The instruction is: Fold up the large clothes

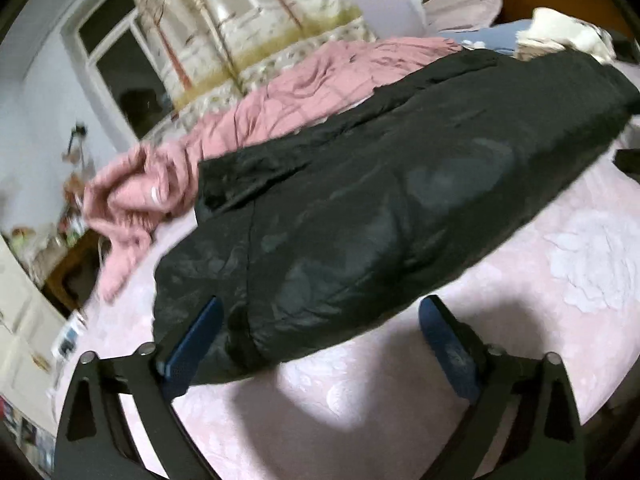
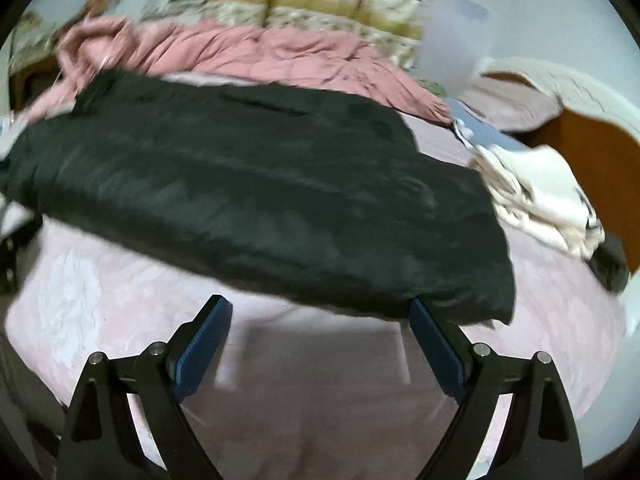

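A large black padded garment (image 1: pixel 380 200) lies folded into a long bundle on the pale pink bed sheet (image 1: pixel 540 280). It also shows in the right wrist view (image 2: pixel 260 200). My left gripper (image 1: pixel 320 308) is open and empty, its blue pads straddling the garment's near left end just above it. My right gripper (image 2: pixel 320 308) is open and empty at the garment's near edge by its right end; its right fingertip (image 2: pixel 420 312) touches or overlaps that edge.
A rumpled pink blanket (image 1: pixel 280 104) lies behind the garment. Folded white clothes (image 2: pixel 540 192) and a blue item (image 2: pixel 484 132) sit at the bed's right. A wooden headboard (image 2: pixel 592 152), curtains (image 1: pixel 240 8) and a window (image 1: pixel 120 60) are beyond.
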A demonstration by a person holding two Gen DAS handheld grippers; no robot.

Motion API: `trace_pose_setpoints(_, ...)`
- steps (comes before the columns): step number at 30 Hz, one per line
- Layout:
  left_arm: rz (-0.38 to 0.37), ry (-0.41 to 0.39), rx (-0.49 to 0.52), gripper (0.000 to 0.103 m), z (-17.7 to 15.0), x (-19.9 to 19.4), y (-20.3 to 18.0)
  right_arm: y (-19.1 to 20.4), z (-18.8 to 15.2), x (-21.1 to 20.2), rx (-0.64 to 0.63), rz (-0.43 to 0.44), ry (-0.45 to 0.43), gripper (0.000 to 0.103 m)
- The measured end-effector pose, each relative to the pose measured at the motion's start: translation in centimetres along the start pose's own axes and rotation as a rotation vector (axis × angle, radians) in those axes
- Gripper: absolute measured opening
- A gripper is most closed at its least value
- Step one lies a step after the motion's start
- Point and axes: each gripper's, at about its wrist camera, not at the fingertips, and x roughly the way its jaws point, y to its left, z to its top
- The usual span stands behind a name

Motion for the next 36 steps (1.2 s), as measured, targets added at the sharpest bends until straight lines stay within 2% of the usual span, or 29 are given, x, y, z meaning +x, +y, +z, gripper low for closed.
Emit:
trace_pose_setpoints(3, -0.006, -0.005, 0.015, 0.097, 0.1, -0.1, 0.2, 0.6, 0.2, -0.1, -0.027, -0.02, -0.009, 0.092)
trace_pose_setpoints(6, 0.08, -0.033, 0.074, 0.098, 0.1, 0.2, -0.1, 0.7, 0.3, -0.1, -0.034, -0.038, -0.017, 0.092)
trace_pose_setpoints(9, 0.162, -0.078, 0.123, 0.098, 0.4, 0.3, -0.5, 1.2, 0.9, -0.1, -0.084, -0.15, -0.064, 0.092)
trace_pose_setpoints(11, 0.162, -0.087, 0.102, 0.098, 0.7, 0.5, -0.1, 1.4, 1.5, 0.2, -0.127, -0.219, -0.091, 0.092)
trace_pose_setpoints(15, 0.173, -0.116, 0.101, 0.1, 1.3, 2.2, 0.4, 1.6, 2.1, 1.6, -0.162, -0.271, -0.076, 0.092)
trace_pose_setpoints(17, 0.143, -0.081, 0.088, 0.098, 1.8, 3.5, 0.8, 1.4, 2.4, 2.2, -0.149, -0.269, -0.078, 0.09)
trace_pose_setpoints(19, 0.088, -0.059, 0.044, 0.077, 2.1, 3.4, 1.9, 0.9, 2.6, 2.4, -0.13, -0.251, -0.066, 0.073)
trace_pose_setpoints(21, 0.062, -0.03, 0.039, 0.049, 1.4, 3.1, 2.3, 0.3, 2.5, 2.7, -0.109, -0.265, -0.048, 0.053)
trace_pose_setpoints(22, 0.063, -0.022, 0.044, 0.039, 1.1, 3.0, 2.2, -0.1, 2.3, 2.6, -0.097, -0.261, -0.046, 0.048)
trace_pose_setpoints(23, 0.076, -0.026, 0.054, 0.027, 1.0, 2.8, 2.0, -0.3, 2.3, 2.5, -0.087, -0.255, -0.052, 0.038)
trace_pose_setpoints(24, 0.101, -0.044, 0.066, 0.02, 0.9, 2.3, 1.8, -0.5, 2.2, 2.0, -0.076, -0.25, -0.068, 0.031)
trace_pose_setpoints(26, 0.136, -0.09, 0.062, 0.015, 1.0, 0.9, 1.7, -0.7, 2.1, 1.2, -0.059, -0.242, -0.095, 0.023)
trace_pose_setpoints(28, 0.139, -0.118, 0.018, 0.013, 1.2, -0.6, 2.5, -0.9, 2.0, 0.0, -0.034, -0.227, -0.127, 0.02)
trace_pose_setpoints(33, 0.078, -0.118, -0.087, 0.012, 0.8, -4.2, 4.3, -1.0, 0.8, -4.3, -0.015, -0.194, -0.18, 0.019)
trace_pose_setpoints(36, 0.037, -0.097, -0.107, 0.011, 0.3, -5.4, 4.6, -1.2, -0.3, -6.1, -0.011, -0.161, -0.171, 0.019)
